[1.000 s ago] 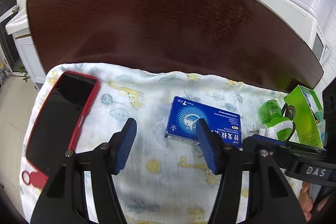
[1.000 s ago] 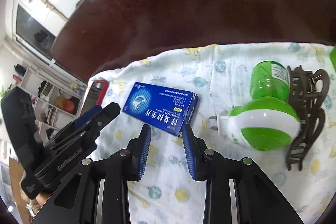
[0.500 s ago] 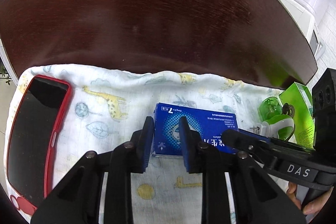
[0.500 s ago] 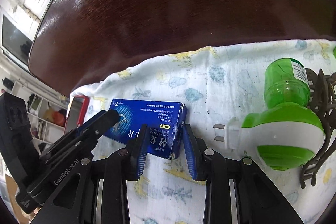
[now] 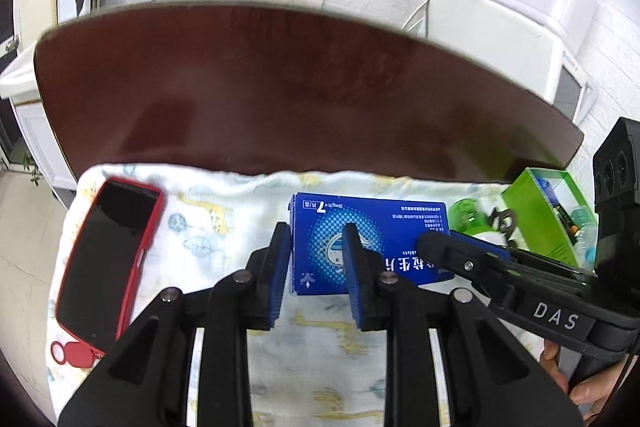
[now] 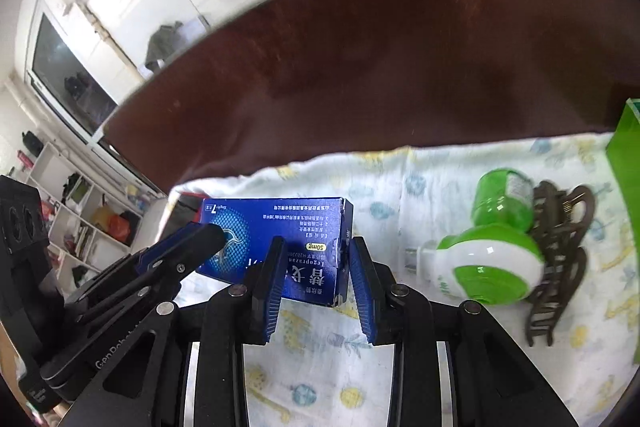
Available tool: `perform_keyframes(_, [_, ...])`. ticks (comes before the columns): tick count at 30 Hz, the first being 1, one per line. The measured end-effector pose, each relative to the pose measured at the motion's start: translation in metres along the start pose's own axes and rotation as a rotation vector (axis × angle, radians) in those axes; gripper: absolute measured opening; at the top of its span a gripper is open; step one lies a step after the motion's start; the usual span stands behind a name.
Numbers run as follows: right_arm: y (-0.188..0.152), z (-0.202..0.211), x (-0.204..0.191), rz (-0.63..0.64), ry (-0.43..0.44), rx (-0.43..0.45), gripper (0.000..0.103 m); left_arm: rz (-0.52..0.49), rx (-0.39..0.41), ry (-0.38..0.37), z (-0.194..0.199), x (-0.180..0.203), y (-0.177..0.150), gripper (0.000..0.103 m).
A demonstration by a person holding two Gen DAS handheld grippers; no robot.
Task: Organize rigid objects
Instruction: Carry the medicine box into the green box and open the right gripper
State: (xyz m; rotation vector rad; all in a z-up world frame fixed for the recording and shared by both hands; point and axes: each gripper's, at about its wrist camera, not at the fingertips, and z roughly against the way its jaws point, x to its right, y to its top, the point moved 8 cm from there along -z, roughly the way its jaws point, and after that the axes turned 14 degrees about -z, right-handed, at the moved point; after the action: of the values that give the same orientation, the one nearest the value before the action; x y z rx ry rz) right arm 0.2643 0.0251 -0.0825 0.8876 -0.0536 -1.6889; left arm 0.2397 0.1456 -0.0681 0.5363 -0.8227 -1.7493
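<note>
In the left wrist view, the left tool (image 5: pixel 316 267) is nearly closed on the left end of the blue medicine box (image 5: pixel 372 227), which is lifted a little above the printed cloth (image 5: pixel 224 227) on the dark counter (image 5: pixel 280 87). Only this view shows the red phone (image 5: pixel 108 263) fully, lying at the cloth's left side. In the right wrist view, the right tool (image 6: pixel 316 279) pinches the right end of the same box (image 6: pixel 280 235). Here the green plug-in device (image 6: pixel 492 259) and the brown hair clip (image 6: pixel 560 255) touching it are seen clearly, well apart from the box.
</note>
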Motion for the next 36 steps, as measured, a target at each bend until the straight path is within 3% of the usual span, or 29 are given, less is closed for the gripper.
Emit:
perform_keyframes(7, [0.019, 0.065, 0.021, -0.007, 0.018, 0.118, 0.033, -0.096, 0.065, -0.026, 0.025, 0.058, 0.033, 0.023])
perform_keyframes(15, [0.044, 0.140, 0.090, -0.102, 0.022, 0.244, 0.033, -0.246, 0.096, -0.076, 0.024, 0.160, 0.067, 0.023])
perform_keyframes(25, [0.067, 0.206, 0.208, -0.259, -0.021, 0.349, 0.033, -0.400, 0.083, -0.165, -0.012, 0.296, 0.095, 0.023])
perform_keyframes(36, [0.087, 0.229, 0.305, -0.366, -0.091, 0.388, 0.033, -0.493, 0.019, -0.229, -0.061, 0.385, 0.099, 0.023])
